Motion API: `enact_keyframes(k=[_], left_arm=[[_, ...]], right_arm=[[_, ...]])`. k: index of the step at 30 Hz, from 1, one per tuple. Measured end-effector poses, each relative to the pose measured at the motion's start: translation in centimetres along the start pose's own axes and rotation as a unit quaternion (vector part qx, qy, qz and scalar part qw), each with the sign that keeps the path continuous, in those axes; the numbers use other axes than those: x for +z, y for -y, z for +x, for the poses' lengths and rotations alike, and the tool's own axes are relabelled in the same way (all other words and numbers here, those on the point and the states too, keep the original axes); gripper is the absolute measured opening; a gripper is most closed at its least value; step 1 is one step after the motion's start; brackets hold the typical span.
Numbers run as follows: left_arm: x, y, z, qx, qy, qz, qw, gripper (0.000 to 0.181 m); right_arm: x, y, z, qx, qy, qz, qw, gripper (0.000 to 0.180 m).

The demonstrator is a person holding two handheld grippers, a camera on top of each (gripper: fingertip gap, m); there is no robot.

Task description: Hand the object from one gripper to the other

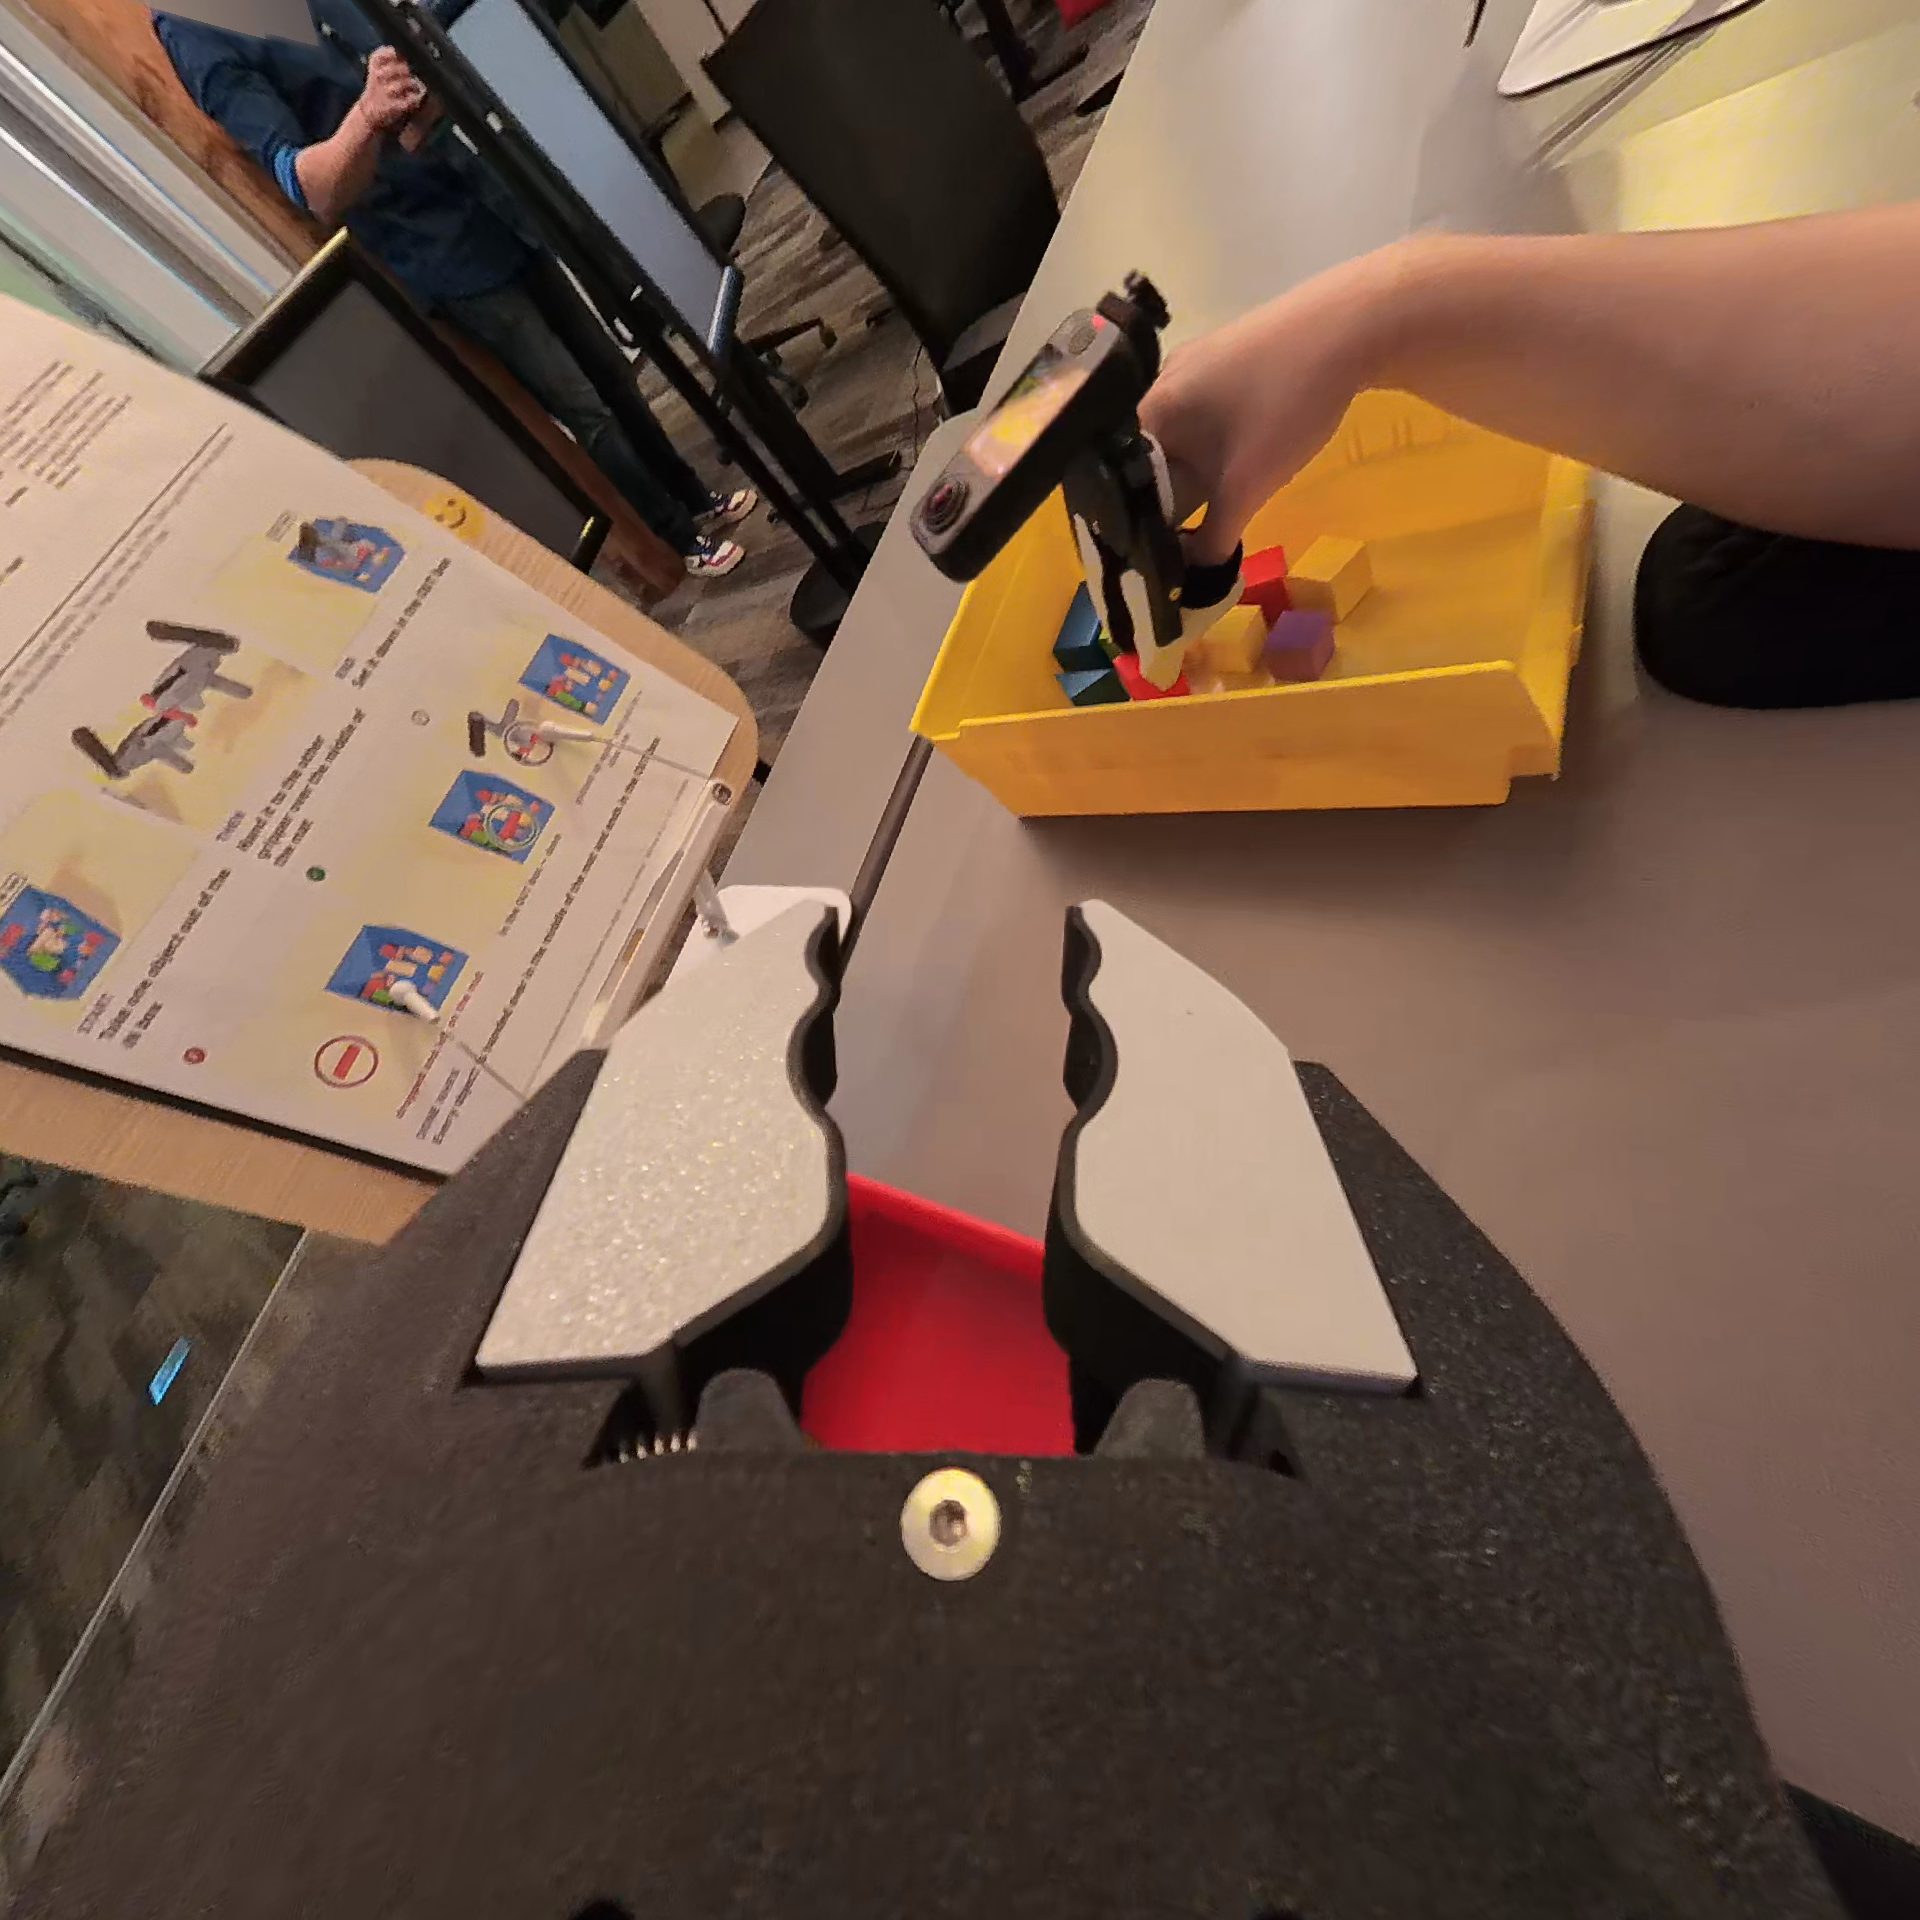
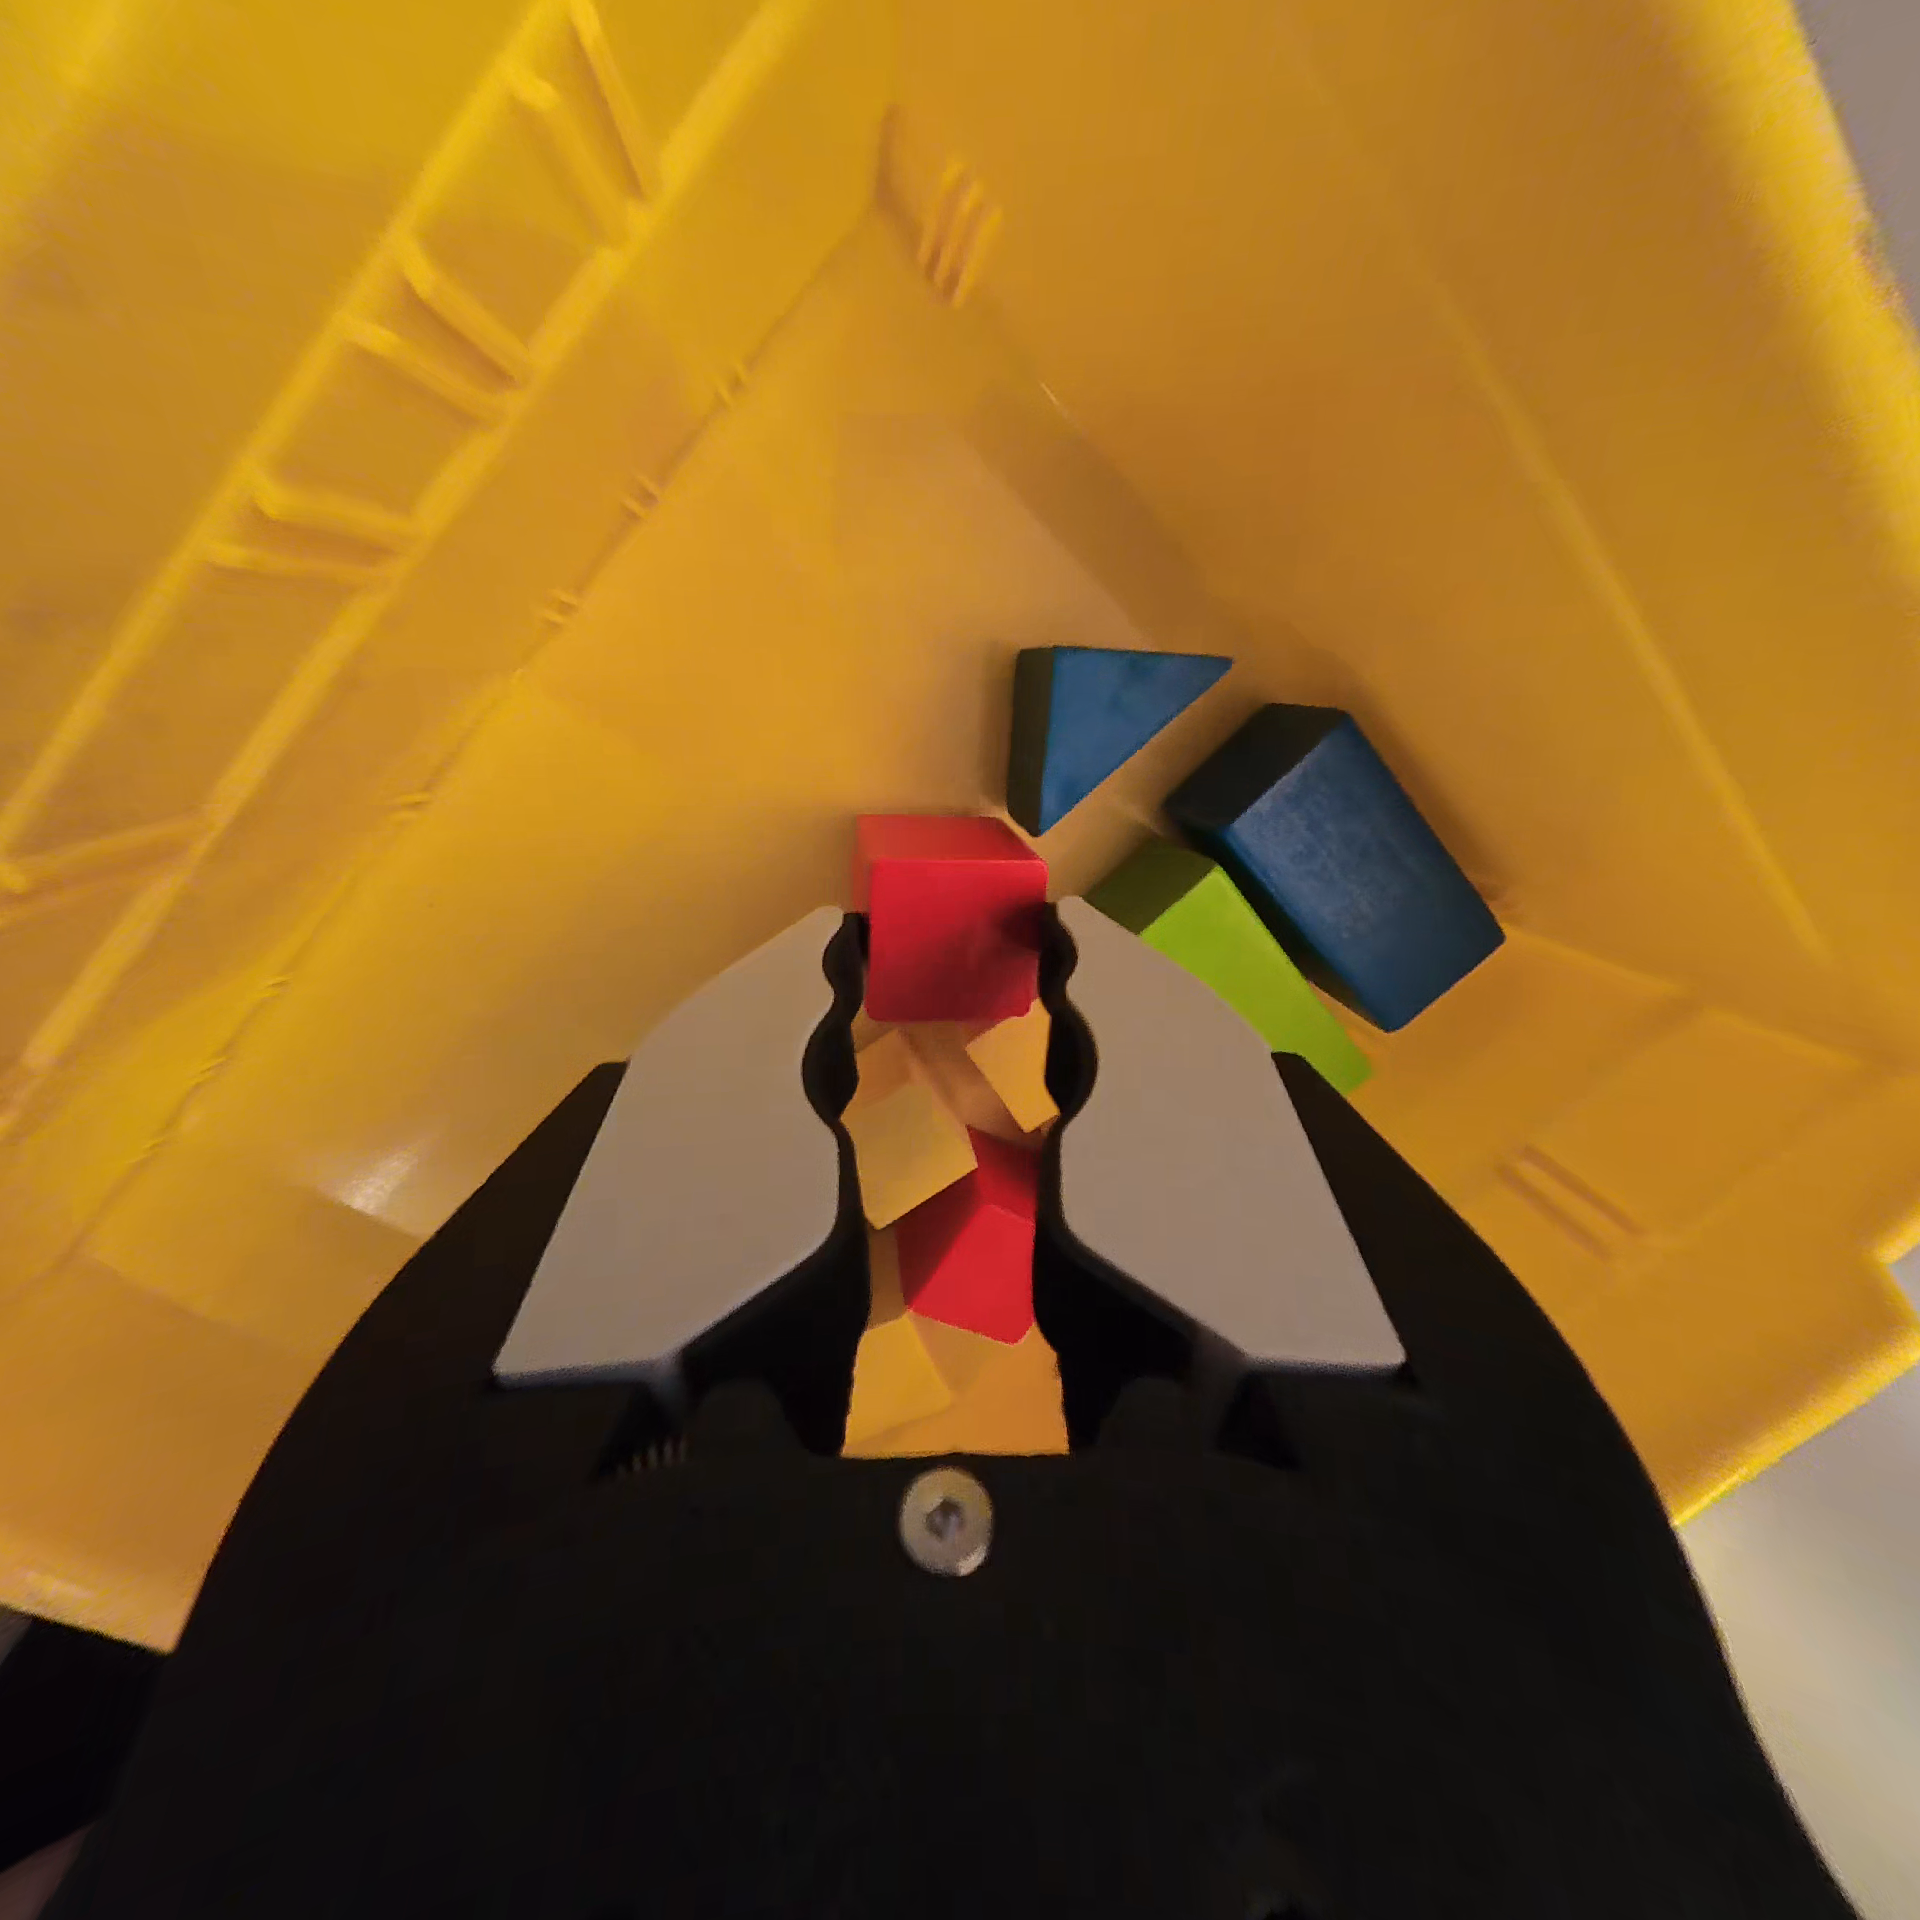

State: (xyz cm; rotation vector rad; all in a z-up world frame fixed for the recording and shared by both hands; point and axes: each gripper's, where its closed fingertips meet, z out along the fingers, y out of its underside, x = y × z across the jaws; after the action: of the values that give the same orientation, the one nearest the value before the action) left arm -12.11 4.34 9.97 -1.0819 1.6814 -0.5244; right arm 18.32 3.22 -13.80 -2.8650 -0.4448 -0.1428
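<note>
Instruction sheet (image 1: pixel 312 769): lies at the far left on a wooden surface, printed with small pictures of bins and grippers.
Left gripper (image 1: pixel 951 966): hovers over the grey table (image 1: pixel 1351 1039), jaws apart with nothing between them; a red bin (image 1: pixel 935 1340) shows below through the gap.
Yellow bin (image 1: pixel 1247 748): sits on the table, far and right of the left gripper, with loose coloured blocks inside.
Right gripper (image 2: pixel 951 914): reaches down into the yellow bin, held by a hand (image 1: pixel 1236 436); its jaws are clamped on the red cube (image 2: pixel 951 935), one tip at each side.
Red cube: at the jaw tips, low in the bin; whether it touches the floor I cannot tell.
Blue wedge (image 2: pixel 1101 727): just beyond the cube, to the right.
Green block (image 2: pixel 1236 956): right of the cube, touching a blue block (image 2: pixel 1340 862).
Purple cube (image 1: pixel 1299 644): nearer the bin's right side.
</note>
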Motion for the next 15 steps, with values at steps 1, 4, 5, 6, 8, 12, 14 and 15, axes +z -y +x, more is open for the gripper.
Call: enact_keyframes(k=[1,4,5,6,8,12,14,15], left_arm=[[-0.2,-0.3,-0.3,-0.004,0.004,-0.006,1.000,0.040],[-0.8,-1.9,-1.6,-0.019,0.024,-0.035,0.999,0.041],[-1.0,-2.5,-2.0,-0.027,0.028,-0.047,0.998,0.042],[-1.3,-3.2,-2.3,-0.035,0.032,-0.061,0.997,0.042],[-1.9,-4.9,-2.8,-0.053,0.035,-0.096,0.993,0.043],[-3.2,-9.6,-3.0,-0.088,0.034,-0.204,0.974,0.044],[-3.7,-12.7,-2.2,-0.103,0.013,-0.274,0.956,0.041],[-4.0,-14.3,-1.7,-0.108,0.000,-0.309,0.945,0.037]], right_arm=[[0.2,-0.1,0.2,-0.002,-0.007,-0.007,1.000,0.034],[0.4,-0.2,0.3,-0.010,-0.016,-0.012,1.000,0.034],[0.4,-0.1,0.2,-0.011,-0.011,-0.009,1.000,0.034],[0.4,-0.1,0.0,-0.011,-0.004,-0.007,1.000,0.034],[0.2,0.0,0.0,-0.015,-0.004,-0.001,1.000,0.034],[-1.3,0.5,0.2,-0.014,-0.012,0.026,0.999,0.035],[-2.4,0.9,0.3,-0.013,-0.016,0.047,0.999,0.035],[-2.9,1.0,0.2,-0.013,-0.015,0.056,0.998,0.035]])
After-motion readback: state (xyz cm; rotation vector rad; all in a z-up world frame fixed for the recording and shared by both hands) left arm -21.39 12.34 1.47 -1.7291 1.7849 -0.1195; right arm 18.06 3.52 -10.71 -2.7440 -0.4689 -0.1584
